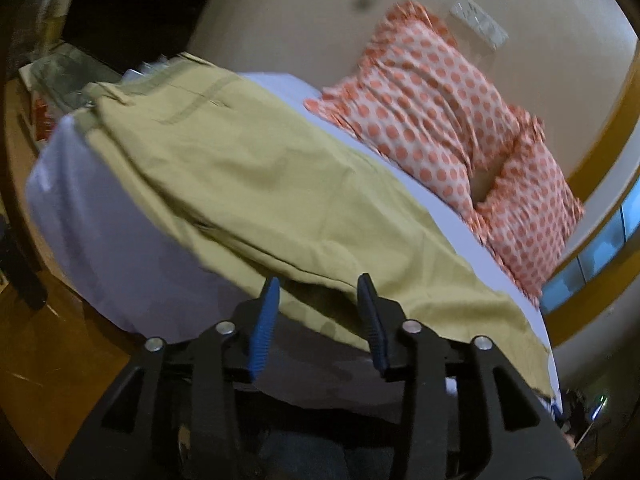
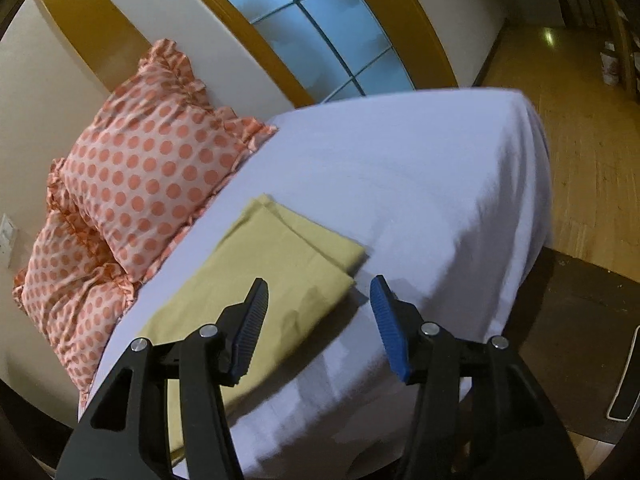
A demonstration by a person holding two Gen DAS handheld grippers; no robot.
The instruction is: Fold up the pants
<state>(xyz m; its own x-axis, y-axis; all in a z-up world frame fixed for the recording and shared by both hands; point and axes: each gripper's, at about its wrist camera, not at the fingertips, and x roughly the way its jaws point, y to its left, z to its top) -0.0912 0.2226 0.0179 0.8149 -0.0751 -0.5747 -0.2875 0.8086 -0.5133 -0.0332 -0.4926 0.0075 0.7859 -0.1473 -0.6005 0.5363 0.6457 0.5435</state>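
In the left wrist view, the yellow-green pants [image 1: 248,184] lie lengthwise along the near edge of the bed [image 1: 100,240], over its white sheet, with the waistband end toward the far left corner and the legs running toward the right. The left gripper [image 1: 318,292] sits at the near edge with its blue-padded fingers [image 1: 264,320] spread apart, one on each side of a fold of the pants' near hem, gripping nothing. Beyond the pants, two orange polka-dot pillows [image 1: 440,120] rest against the wall along the far edge. In the right wrist view, the same pillows [image 2: 132,184] sit at the left, and the leg ends of the pants [image 2: 280,264] lie flat and doubled near the bed's near edge. The right gripper [image 2: 318,300] hovers just above the leg cuffs, its fingers [image 2: 386,320] released and wide, holding nothing. The bare sheet [image 2: 440,184] stretches away to the right corner, with wood floor [image 2: 592,160] beyond.
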